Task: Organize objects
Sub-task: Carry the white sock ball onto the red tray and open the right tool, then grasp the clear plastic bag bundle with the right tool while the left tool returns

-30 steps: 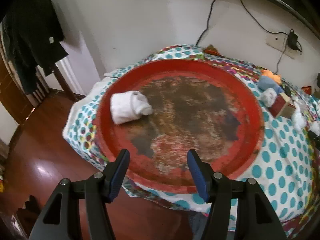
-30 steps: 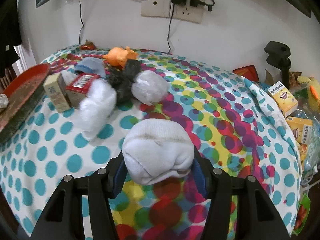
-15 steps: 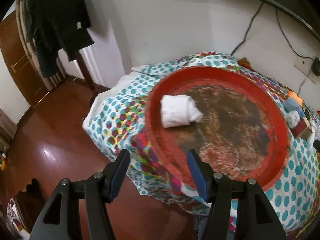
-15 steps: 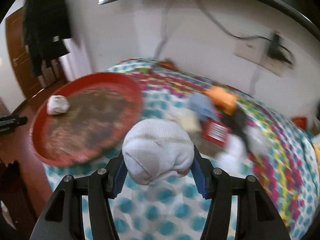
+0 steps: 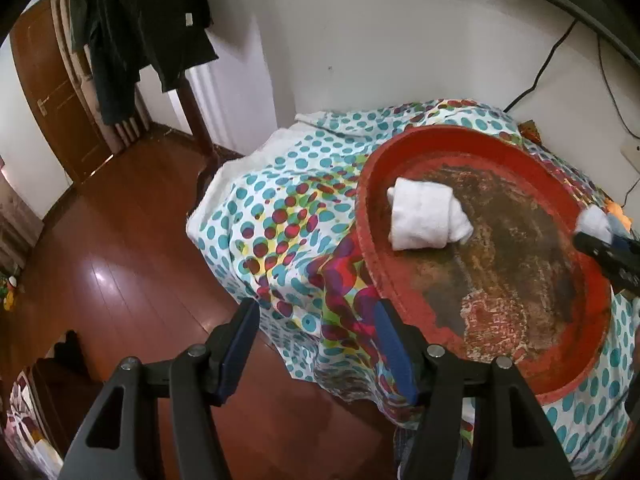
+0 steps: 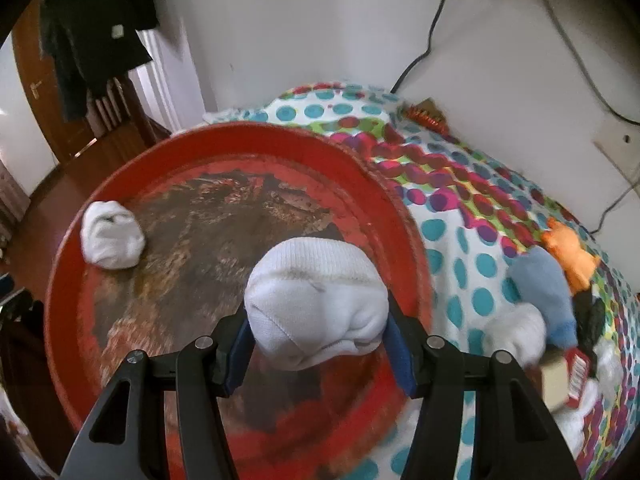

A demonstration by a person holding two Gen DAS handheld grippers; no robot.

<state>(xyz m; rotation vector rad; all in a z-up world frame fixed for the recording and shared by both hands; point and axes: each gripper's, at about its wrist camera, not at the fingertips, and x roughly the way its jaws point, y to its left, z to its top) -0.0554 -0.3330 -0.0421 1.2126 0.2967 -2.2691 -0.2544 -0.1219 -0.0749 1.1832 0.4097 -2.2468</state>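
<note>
1. Over the near-right part of the red tray, the right tool is pinching a balled white sock between its blue pads. The sock bulges up and forward past the fingertips, so it sits right at the tool's tips, hanging above the worn brown middle of the tray rather than lying on it.
2. Second rolled white sock lies on the tray floor over by the tray's far-left rim, well apart from the right tool and the sock it's clamping.
3. Left tool is spread wide with nothing between the pads. It hangs out past the counter's left corner, over the draped polka-dot cloth and the wooden floor, off the tray's left rim.
4. From the left wrist view, that same rolled sock is up ahead and to the right of the left tool, inside the tray near its left rim, not touching the tool.
5. Right side of the counter, beyond the tray: a blue sock, an orange item, another white sock and a red-and-white box, all bunched together, a bit blurred.
6. Dark clothes hang by a wooden door in the far-left background.
</note>
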